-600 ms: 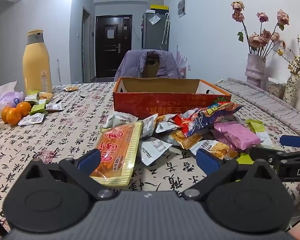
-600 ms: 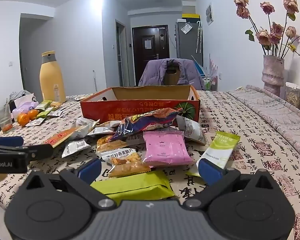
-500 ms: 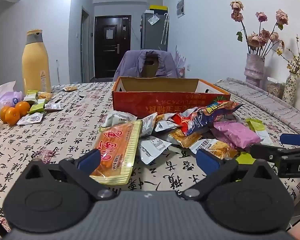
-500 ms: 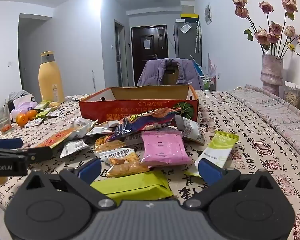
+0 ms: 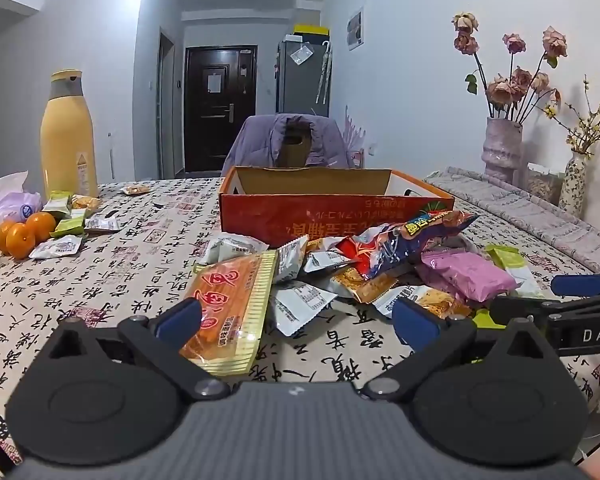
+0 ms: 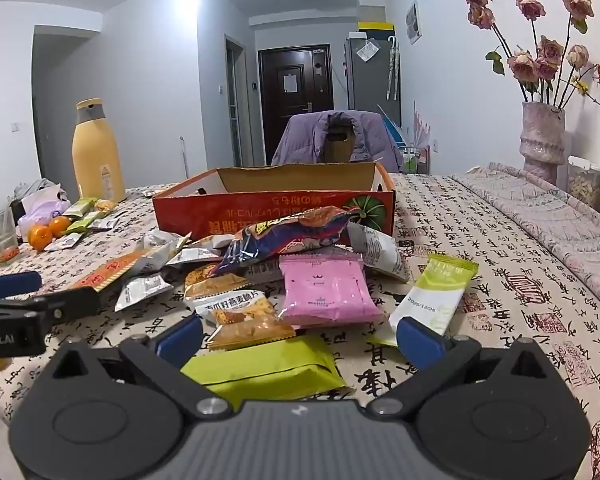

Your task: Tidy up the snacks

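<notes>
Left gripper (image 5: 296, 318): jaws spread wide, nothing between the pads; it hangs low over the near edge of the surface (image 5: 140, 256), tipped slightly downward.
Orange packet (image 5: 230, 300): flat, long, gold-edged; its near end lies just inside the left finger of the left gripper, apart from the pad.
White sachets (image 5: 300, 300): small, scattered just ahead of the left gripper, between its fingers in the view, beyond their tips.
Right gripper (image 6: 298, 338): released, jaws fully apart and gripping nothing; also seen from the left wrist camera as a black arm with a blue tip at the right edge.
Green pouch (image 6: 268, 366): lies flat right at the right gripper's mouth, between the two fingers, nearer the left one; neither pad presses on it.
Oat crisp packet (image 6: 244, 316): just beyond the green pouch, overlapping its far edge.
Pink packet (image 6: 326, 290): flat, ahead of the right gripper, right of the oat crisp packet.
Pale green stick pack (image 6: 436, 292): angled, its near end just by the right finger.
Dark blue bag (image 6: 288, 236): puffed, on top of the heap, leaning against the box.
Red cardboard box (image 6: 276, 208): open-topped, behind the heap, well beyond both grippers.
Side group: oranges (image 5: 20, 232) and loose packets near a yellow bottle (image 5: 68, 136) at far left.
</notes>
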Demonstrator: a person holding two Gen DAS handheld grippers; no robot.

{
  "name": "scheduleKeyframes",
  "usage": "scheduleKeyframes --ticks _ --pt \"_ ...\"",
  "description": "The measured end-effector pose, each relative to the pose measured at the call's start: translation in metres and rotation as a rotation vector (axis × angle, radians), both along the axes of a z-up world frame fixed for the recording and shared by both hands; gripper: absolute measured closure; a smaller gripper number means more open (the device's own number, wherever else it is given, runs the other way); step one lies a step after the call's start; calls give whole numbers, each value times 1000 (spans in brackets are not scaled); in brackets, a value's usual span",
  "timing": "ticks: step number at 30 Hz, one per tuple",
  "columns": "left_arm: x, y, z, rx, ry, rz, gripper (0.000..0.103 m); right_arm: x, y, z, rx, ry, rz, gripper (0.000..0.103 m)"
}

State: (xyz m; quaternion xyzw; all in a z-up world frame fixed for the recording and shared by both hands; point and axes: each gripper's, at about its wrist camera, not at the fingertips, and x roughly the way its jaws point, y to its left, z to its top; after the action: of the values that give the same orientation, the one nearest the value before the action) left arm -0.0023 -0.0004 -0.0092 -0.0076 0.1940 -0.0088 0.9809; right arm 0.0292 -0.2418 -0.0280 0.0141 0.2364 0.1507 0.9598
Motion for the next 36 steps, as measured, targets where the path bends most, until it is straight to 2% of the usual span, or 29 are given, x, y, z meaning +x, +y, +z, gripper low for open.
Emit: scheduleKeyframes --ticks 36 --pt "-3 -2 -2 -3 -2 -8 0 -2 1 0 -3 -1 -1 0"
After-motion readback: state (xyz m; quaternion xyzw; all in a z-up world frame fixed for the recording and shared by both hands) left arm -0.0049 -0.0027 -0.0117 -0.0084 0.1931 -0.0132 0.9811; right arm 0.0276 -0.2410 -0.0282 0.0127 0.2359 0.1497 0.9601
